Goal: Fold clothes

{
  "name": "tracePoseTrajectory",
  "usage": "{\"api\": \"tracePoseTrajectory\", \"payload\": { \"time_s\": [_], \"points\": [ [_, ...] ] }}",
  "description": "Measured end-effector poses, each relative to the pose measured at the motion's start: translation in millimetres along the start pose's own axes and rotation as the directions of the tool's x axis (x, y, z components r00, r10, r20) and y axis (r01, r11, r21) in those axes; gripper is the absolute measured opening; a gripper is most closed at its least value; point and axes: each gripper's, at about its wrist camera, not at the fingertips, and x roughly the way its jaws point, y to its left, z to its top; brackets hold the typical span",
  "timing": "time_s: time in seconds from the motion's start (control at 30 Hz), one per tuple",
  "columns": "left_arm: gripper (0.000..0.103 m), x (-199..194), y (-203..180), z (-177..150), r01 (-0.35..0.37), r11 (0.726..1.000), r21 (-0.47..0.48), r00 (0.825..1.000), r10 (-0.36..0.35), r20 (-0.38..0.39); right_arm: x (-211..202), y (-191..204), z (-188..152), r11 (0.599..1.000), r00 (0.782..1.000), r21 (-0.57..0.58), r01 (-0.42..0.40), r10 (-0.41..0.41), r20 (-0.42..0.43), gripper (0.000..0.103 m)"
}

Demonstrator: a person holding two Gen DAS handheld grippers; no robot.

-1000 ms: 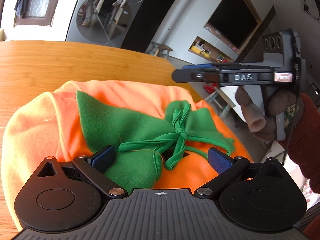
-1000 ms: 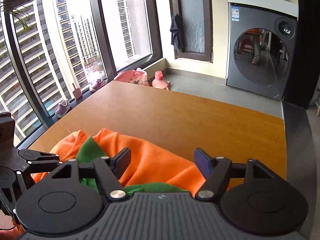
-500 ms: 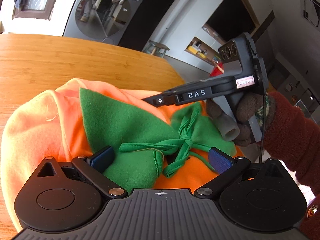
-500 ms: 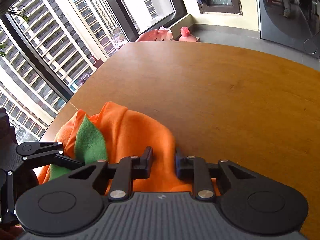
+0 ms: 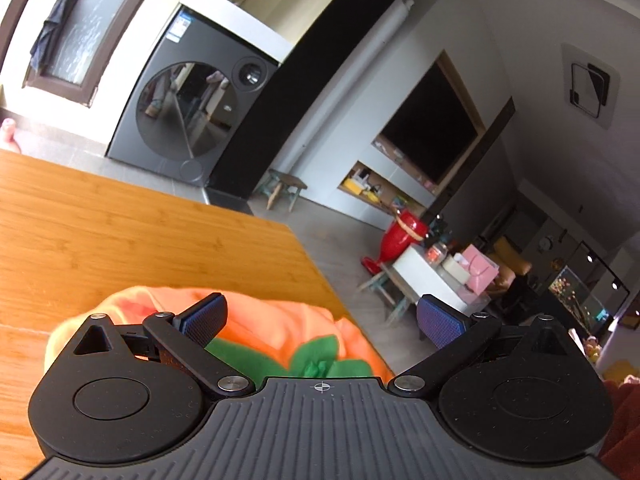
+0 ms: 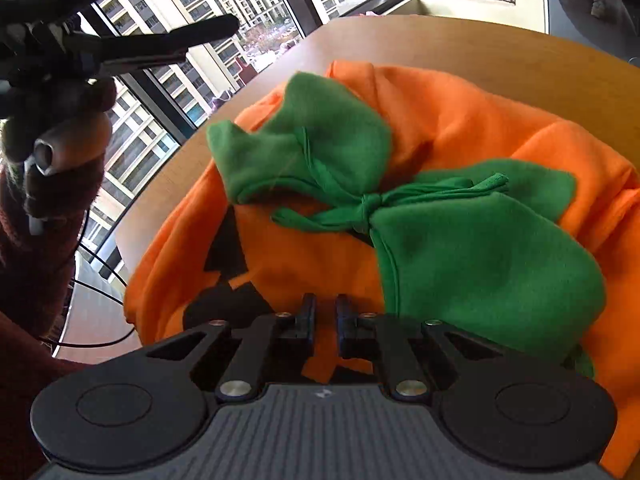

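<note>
A wooden table (image 5: pixel 120 232) stands before a washing machine (image 5: pixel 188 120). On its near right part lies the orange garment (image 6: pixel 460 120) with green collar flaps (image 6: pixel 480 248). The left gripper (image 5: pixel 320 316) hangs above it, fingers wide apart and empty. The right gripper (image 6: pixel 322 320) has fingers pinched on orange fabric.

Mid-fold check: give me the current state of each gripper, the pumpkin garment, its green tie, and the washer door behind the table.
Right gripper: shut, pinching orange fabric.
Left gripper: open, nothing between the jaws, raised above the garment.
Orange pumpkin garment: bunched on the wooden table, not yet folded flat.
Green tie: knotted.
Washing machine door: closed.
</note>
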Motion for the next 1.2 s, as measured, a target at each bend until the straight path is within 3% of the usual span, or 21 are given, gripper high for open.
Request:
{"api": "tracePoseTrajectory", "payload": {
  "time_s": [0.17, 0.3, 0.43, 0.53, 0.6, 0.7, 0.8, 0.93, 1.0, 1.07, 1.1, 1.2],
  "points": [
    [0.103, 15, -20, -44, -0.013, 0.998, 0.058, 0.988, 0.022, -0.153, -37, 7, -1, 0.998, 0.991, -0.052, 0.041, -0.034, 0.129, 0.011],
    [0.103, 18, -5, -60, -0.041, 0.999, -0.008, 0.981, 0.039, -0.190, -77, -5, 16, 0.994, 0.958, -0.031, 0.106, -0.094, 0.273, 0.044],
    [0.103, 25, 1, -57, 0.050, 0.993, -0.111, 0.983, -0.069, -0.167, -79, -22, 45, 0.977, 0.935, -0.059, 0.204, -0.177, 0.308, 0.058],
    [0.103, 45, -7, -66, 0.035, 0.996, -0.081, 0.976, -0.052, -0.213, -56, -38, 67, 0.952, 0.932, -0.108, 0.287, -0.252, 0.261, 0.059],
    [0.103, 58, -1, -77, -0.004, 0.997, -0.079, 0.966, -0.017, -0.259, -35, -46, 82, 0.948, 0.939, -0.130, 0.290, -0.256, 0.228, 0.059],
    [0.103, 69, 9, -92, -0.040, 0.996, -0.085, 0.952, 0.012, -0.305, -6, -52, 104, 0.949, 0.953, -0.176, 0.263, -0.227, 0.199, 0.059],
    [0.103, 68, 8, -96, -0.027, 0.999, -0.046, 0.951, 0.011, -0.309, 20, -55, 126, 0.942, 0.962, -0.232, 0.243, -0.203, 0.180, 0.061],
    [0.103, 69, 10, -95, -0.015, 0.999, -0.049, 0.949, -0.001, -0.314, 49, -75, 141, 0.973, 0.988, -0.178, 0.150, -0.141, 0.065, 0.061],
    [0.103, 72, 11, -91, -0.009, 0.998, -0.060, 0.949, -0.010, -0.316, 53, -74, 138, 0.973, 0.992, -0.195, 0.124, -0.114, 0.063, 0.063],
    [0.103, 75, 14, -89, 0.000, 0.998, -0.068, 0.947, -0.022, -0.320, 50, -67, 132, 0.976, 0.994, -0.189, 0.105, -0.098, 0.049, 0.048],
    [0.103, 77, 16, -88, 0.006, 0.997, -0.070, 0.946, -0.028, -0.322, 48, -65, 129, 0.981, 0.996, -0.173, 0.091, -0.086, 0.038, 0.029],
    [0.103, 86, 22, -80, 0.019, 0.997, -0.076, 0.946, -0.042, -0.321, 41, -54, 119, 0.974, 0.991, -0.187, 0.128, -0.120, 0.054, 0.017]
  ]
}}
